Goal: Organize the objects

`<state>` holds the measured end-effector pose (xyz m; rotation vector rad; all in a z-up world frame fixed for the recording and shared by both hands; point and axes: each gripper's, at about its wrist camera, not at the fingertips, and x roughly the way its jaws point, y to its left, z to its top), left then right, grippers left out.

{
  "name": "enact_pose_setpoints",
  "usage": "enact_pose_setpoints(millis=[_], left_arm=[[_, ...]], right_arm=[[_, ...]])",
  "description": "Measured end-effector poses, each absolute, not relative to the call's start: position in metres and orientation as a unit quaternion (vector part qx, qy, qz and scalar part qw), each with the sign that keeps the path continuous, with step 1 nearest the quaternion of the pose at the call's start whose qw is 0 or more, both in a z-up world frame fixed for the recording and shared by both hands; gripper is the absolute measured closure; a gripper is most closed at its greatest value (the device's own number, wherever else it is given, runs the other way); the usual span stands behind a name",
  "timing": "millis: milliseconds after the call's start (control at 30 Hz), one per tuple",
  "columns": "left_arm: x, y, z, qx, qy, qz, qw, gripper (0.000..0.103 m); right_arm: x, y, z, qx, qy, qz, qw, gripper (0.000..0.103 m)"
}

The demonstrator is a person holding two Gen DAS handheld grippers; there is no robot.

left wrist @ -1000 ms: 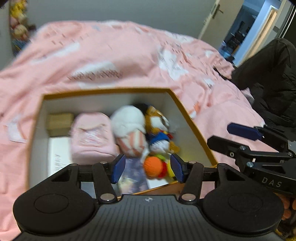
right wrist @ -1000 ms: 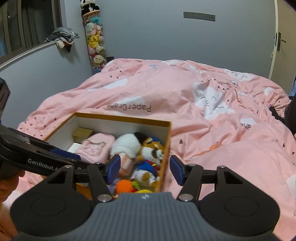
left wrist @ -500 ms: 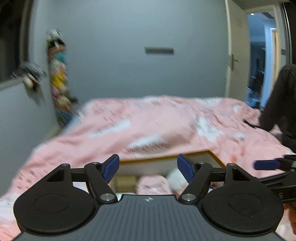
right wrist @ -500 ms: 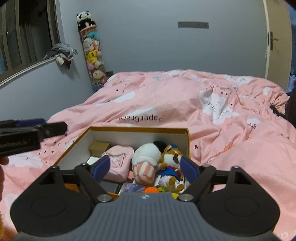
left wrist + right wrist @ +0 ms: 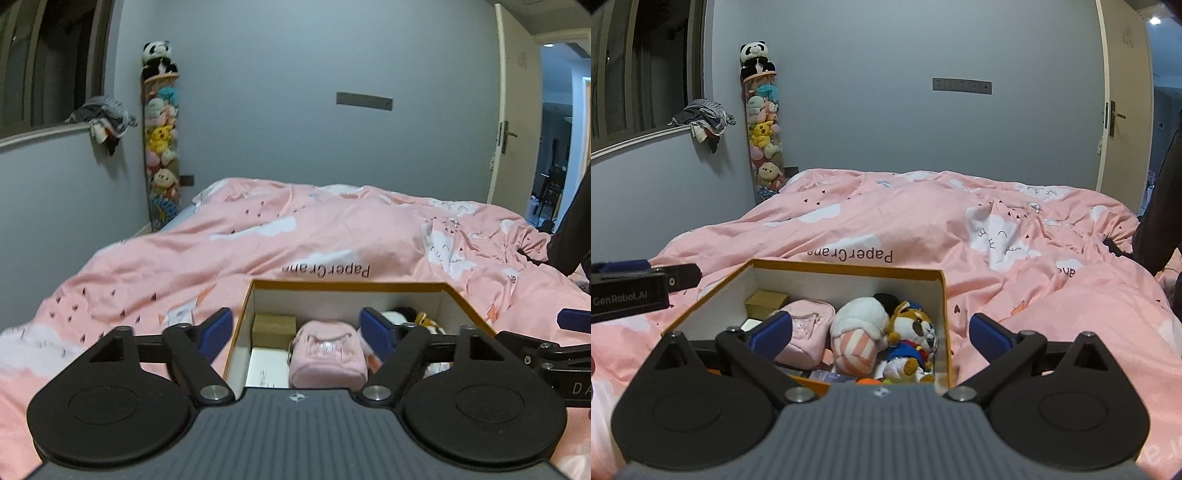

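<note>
An orange-rimmed cardboard box (image 5: 849, 266) sits on the pink bed; it also shows in the left wrist view (image 5: 347, 285). Inside lie a pink pouch (image 5: 807, 328), a small tan box (image 5: 766, 300), a white and striped plush (image 5: 858, 334) and a tiger plush in blue (image 5: 910, 339). The pouch (image 5: 327, 350) and tan box (image 5: 274, 328) show in the left wrist view too. My left gripper (image 5: 297, 330) is open and empty above the box's near edge. My right gripper (image 5: 881, 332) is open and empty, held over the box's near side.
A pink duvet (image 5: 923, 221) covers the bed. A tall tube of plush toys (image 5: 762, 125) stands by the far wall. A door (image 5: 1123, 96) stands at the right. Dark clothing (image 5: 1160, 206) hangs at the right edge. My left gripper's side (image 5: 631, 290) pokes in at left.
Both grippers pulled back and tilted up from the box, and both opened wider. The left view swung from looking down into the box to level with the room.
</note>
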<state>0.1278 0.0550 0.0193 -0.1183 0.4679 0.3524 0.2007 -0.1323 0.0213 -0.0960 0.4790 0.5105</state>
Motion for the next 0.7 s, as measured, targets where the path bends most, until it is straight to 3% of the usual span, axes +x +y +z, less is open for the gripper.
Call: enact_pose_setpoints(millis=[467, 700], left_arm=[[0.117, 0.044, -0.01, -0.013, 0.287, 0.2, 0.937, 0.003], [0.109, 0.042, -0.017, -0.011, 0.273, 0.198, 0.941, 0.003]], right_arm=[[0.195, -0.136, -0.015, -0.066, 0.267, 0.258, 0.926, 0.001], [0.194, -0.14, -0.018, -0.056, 0.272, 0.254, 0.926, 0.001]])
